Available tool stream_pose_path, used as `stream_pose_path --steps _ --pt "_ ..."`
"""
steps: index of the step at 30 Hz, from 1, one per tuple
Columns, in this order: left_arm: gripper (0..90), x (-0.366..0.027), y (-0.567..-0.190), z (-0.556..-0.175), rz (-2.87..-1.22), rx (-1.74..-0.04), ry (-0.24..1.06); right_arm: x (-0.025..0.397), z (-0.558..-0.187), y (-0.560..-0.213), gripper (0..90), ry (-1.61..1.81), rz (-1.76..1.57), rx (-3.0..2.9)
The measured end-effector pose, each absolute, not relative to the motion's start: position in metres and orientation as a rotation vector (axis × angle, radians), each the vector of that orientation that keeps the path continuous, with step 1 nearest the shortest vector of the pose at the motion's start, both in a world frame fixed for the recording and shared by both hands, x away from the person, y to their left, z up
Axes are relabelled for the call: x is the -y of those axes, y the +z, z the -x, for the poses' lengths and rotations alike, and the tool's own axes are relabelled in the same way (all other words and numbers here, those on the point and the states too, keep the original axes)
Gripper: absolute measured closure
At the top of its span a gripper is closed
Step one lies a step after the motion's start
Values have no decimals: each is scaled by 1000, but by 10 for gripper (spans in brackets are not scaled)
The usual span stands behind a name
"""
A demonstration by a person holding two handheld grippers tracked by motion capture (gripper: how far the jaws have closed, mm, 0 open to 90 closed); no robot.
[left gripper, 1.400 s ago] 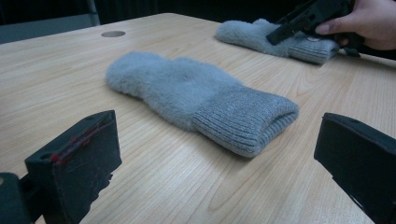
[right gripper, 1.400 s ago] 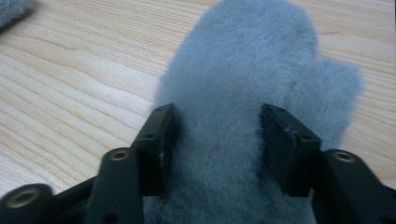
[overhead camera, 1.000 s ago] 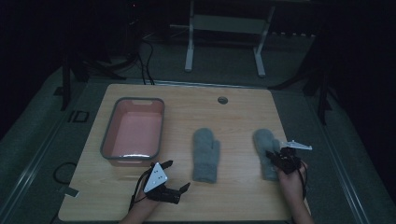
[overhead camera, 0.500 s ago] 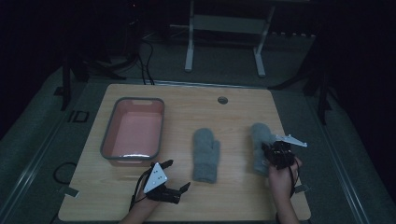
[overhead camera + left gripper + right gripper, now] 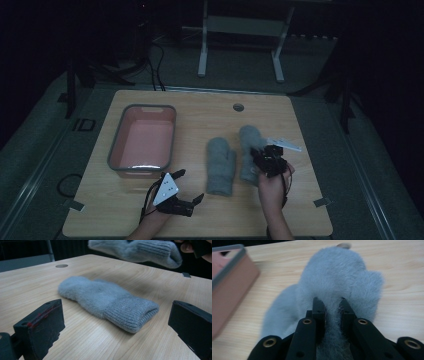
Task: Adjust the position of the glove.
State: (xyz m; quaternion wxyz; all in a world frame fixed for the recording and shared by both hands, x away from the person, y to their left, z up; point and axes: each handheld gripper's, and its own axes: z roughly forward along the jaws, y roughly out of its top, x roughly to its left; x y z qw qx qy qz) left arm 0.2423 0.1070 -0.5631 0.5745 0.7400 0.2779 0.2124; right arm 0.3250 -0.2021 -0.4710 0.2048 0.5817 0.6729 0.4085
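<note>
Two grey knitted mittens are on the wooden table (image 5: pixel 305 210). One mitten (image 5: pixel 220 165) (image 5: pixel 107 298) lies flat at the middle, cuff toward the front edge. My right gripper (image 5: pixel 261 156) (image 5: pixel 331 303) is shut on the second mitten (image 5: pixel 248 147) (image 5: pixel 342 272), pinching its fleece between the jaws. In the left gripper view that held mitten (image 5: pixel 140 250) hangs above the tabletop. My left gripper (image 5: pixel 189 186) (image 5: pixel 116 308) stands open near the front edge, its jaws wide apart and pointed at the lying mitten's cuff.
A pink bin with a grey rim (image 5: pixel 116 150) (image 5: pixel 229 280) stands empty on the table's left half. A round cable hole (image 5: pixel 238 107) (image 5: pixel 61 265) sits near the far edge. Dark floor and a metal stand leg (image 5: pixel 202 45) lie beyond the table.
My right gripper has carried its mitten leftward and a little away from me, close beside the lying mitten. The left gripper has stayed where it was.
</note>
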Motion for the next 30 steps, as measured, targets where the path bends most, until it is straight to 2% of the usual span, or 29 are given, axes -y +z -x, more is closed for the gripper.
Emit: stream_pose_path --steps 12,19,24,30 --pt "7 -111 -561 -241 -1707 -654 499 124 -328 -480 797 1114 -1573 -1980" --pt "7 -111 -560 -240 -1701 -646 486 108 -331 -505 785 1075 -1630 -2029" --pt "7 -111 -560 -241 -1700 -636 478 103 -332 -528 681 1065 -1657 -2071" --pt "7 -110 -562 -242 -1723 -648 481 103 -330 -533 586 1092 -1605 -2076"
